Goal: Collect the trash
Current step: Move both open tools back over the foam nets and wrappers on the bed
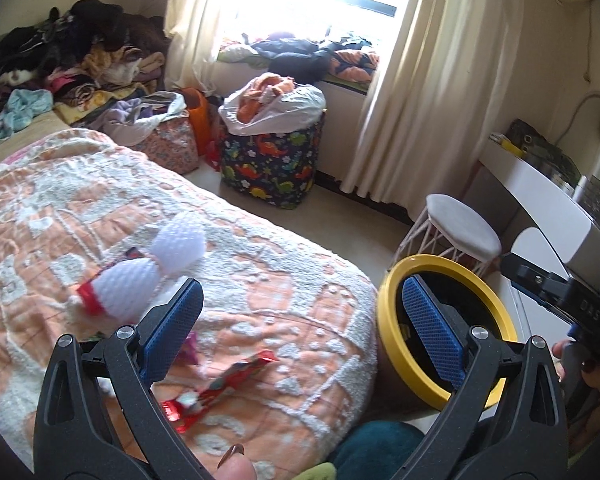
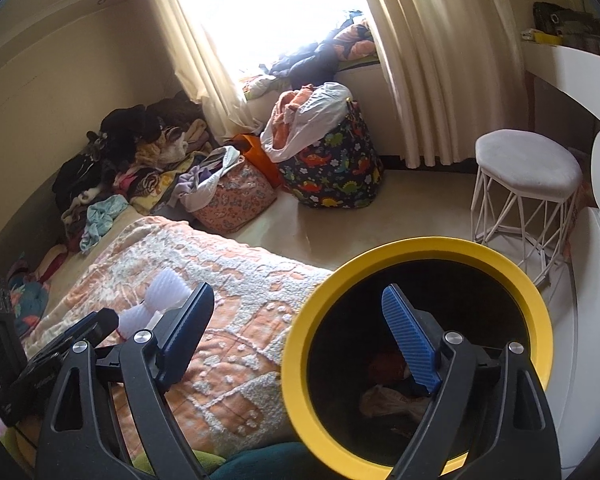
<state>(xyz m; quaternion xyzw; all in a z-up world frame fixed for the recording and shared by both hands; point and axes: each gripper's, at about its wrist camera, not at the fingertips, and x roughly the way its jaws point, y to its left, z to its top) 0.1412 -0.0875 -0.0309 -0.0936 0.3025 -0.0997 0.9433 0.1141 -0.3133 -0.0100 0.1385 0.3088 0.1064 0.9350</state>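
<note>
Bed with orange-and-white tufted chenille cover fills my left side, its rounded corner edge ending just beside the round black trash bin with yellow rim, which stands on the pale floor next to the bed. Beyond the bed: dinosaur-print dark fabric hamper stuffed with a white bag, pink floral fabric bag near it, heap of clothes at the wall, cream curtains at the bright window. White stool with wire legs stands right of the bin, white curved desk behind it; bare floor runs open between bed corner, hamper and stool. My left gripper is spread wide with nothing between the blue pads, hanging over the bed edge. My right gripper is also wide and empty, one finger over the bin mouth, the other over the bed; crumpled red and tan trash lies in the bin bottom. Still on the cover: white foam fruit-net sleeves with a red end, red snack wrapper near the bed edge below my left gripper, print too blurred to read, small pink scrap beside the left finger. Only legible writing: "DAS" on the right gripper body seen from the left wrist view.
</note>
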